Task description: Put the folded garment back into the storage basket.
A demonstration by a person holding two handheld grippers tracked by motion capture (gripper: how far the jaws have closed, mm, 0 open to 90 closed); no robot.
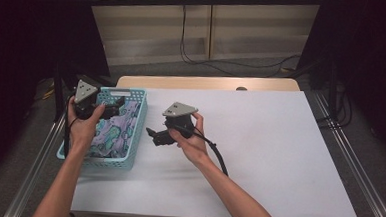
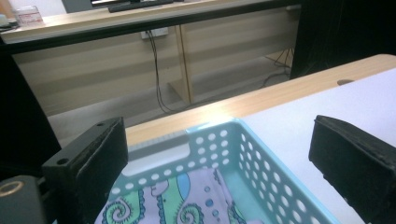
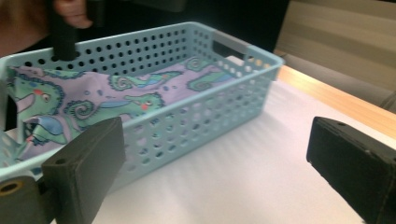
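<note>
A light blue perforated basket (image 1: 141, 121) stands at the left of the white table (image 1: 259, 142). Inside it lies a purple cloth (image 1: 110, 134) printed with green seahorses. My left gripper (image 1: 110, 107) hangs over the basket's far end, open; its view shows the far corner of the basket (image 2: 219, 130) and the cloth (image 2: 182, 196) between its wide jaws. My right gripper (image 1: 154, 135) is just right of the basket, low over the table, open and empty. Its view looks along the side wall of the basket (image 3: 196, 116) with the cloth (image 3: 93, 102) inside.
The table's wooden far edge (image 1: 207, 82) borders the white sheet. Metal rails (image 1: 351, 162) run along both sides of the table. Cables (image 1: 218, 65) lie on the floor beyond. A cable (image 1: 218, 157) trails from the right gripper along the forearm.
</note>
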